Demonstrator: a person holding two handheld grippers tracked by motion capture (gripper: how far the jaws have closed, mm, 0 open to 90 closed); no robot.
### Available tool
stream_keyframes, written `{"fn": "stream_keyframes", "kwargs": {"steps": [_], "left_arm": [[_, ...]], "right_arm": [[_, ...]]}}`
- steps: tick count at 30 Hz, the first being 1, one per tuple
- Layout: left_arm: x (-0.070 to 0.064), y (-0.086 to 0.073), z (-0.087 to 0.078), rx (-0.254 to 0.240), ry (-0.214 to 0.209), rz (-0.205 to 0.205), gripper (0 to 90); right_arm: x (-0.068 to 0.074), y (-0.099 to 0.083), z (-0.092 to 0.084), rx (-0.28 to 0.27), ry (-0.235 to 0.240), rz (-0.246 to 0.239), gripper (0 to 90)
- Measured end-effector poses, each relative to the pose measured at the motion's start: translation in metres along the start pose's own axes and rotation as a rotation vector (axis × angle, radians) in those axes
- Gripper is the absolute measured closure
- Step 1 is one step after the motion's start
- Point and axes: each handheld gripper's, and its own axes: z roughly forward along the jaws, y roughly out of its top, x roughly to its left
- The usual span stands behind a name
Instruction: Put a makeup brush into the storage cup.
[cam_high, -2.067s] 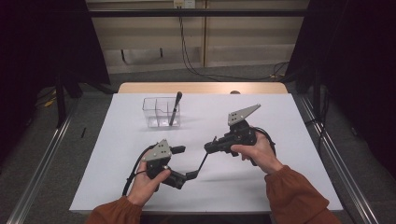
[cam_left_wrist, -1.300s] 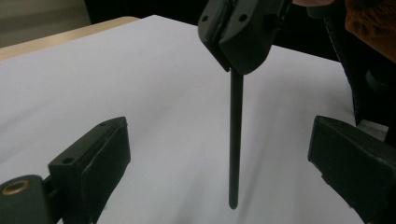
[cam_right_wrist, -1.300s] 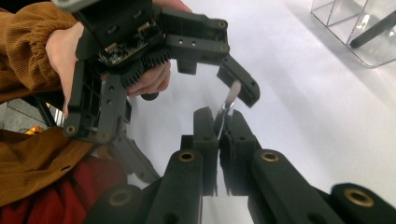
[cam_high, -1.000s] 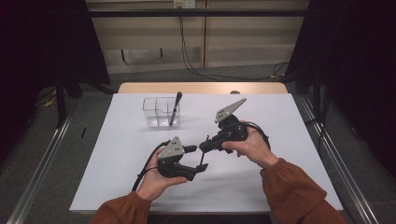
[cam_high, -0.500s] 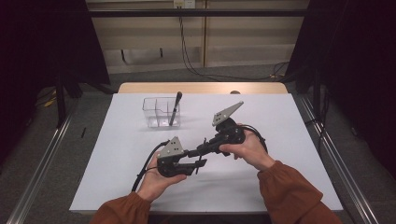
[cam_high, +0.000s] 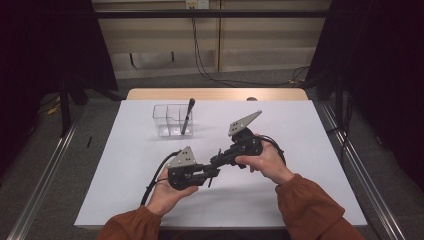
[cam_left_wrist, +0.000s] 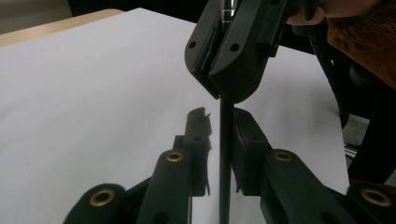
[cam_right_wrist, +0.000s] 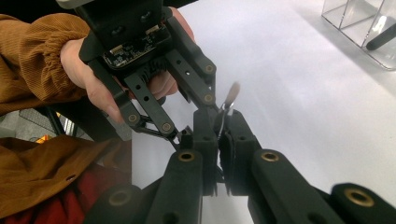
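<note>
White sheet covers the counter (cam_high: 300, 130); its wooden far edge shows past the sheet. We see both tools held above the middle of it, tips meeting.

Right tool (cam_high: 216, 161): we read its jaws as closed tight on a thin black rod (cam_left_wrist: 226, 154), probably a small brush. In the right gripper view the rod (cam_right_wrist: 223, 122) rises from between the jaws and ends in a blurred, pale brownish tip. We cannot tell its exact make.

Left tool (cam_high: 210, 174): its jaws have just been closing, with the rod between them. In the left gripper view they stand narrow, one on each side of the rod, and look pressed onto it, though the contact on the left side is hard to judge. The right tool (cam_left_wrist: 229, 60) hangs above them in that view, gripping the same rod higher up.

So the rod is off the counter, spanning the two tools, upright in the left gripper view.

A clear divided box (cam_high: 172, 120) stands on the far part of the sheet, well apart from the tools. A black pen-like stick (cam_high: 187, 116) leans in its right compartment.

Both sleeves are rust-orange corduroy.
</note>
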Motion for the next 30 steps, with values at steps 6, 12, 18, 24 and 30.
{"fn": "stream_keyframes", "kwargs": {"steps": [6, 12, 18, 24, 30], "left_arm": [[0.0002, 0.0021, -0.0008, 0.004, -0.006, -0.019, 85.1], [0.0011, 0.0027, -0.0027, 0.001, -0.006, -0.016, 85.4], [0.0016, 0.0047, -0.0035, 0.001, -0.011, -0.024, 85.4], [0.0042, 0.0048, -0.0061, -0.010, -0.002, -0.031, 85.4], [0.0068, 0.0048, -0.0094, -0.012, 0.010, -0.042, 85.4]], "right_arm": [[0.0004, 0.0002, -0.0013, -0.013, -0.004, 0.000, 85.9], [0.0012, -0.0001, -0.0006, -0.034, -0.003, -0.012, 84.7], [0.0032, -0.0006, -0.0012, -0.058, -0.004, -0.019, 80.2], [0.0057, -0.0010, -0.0037, -0.081, -0.019, -0.029, 72.0], [0.0035, -0.0048, -0.0072, -0.121, -0.051, -0.019, 55.5]]}}
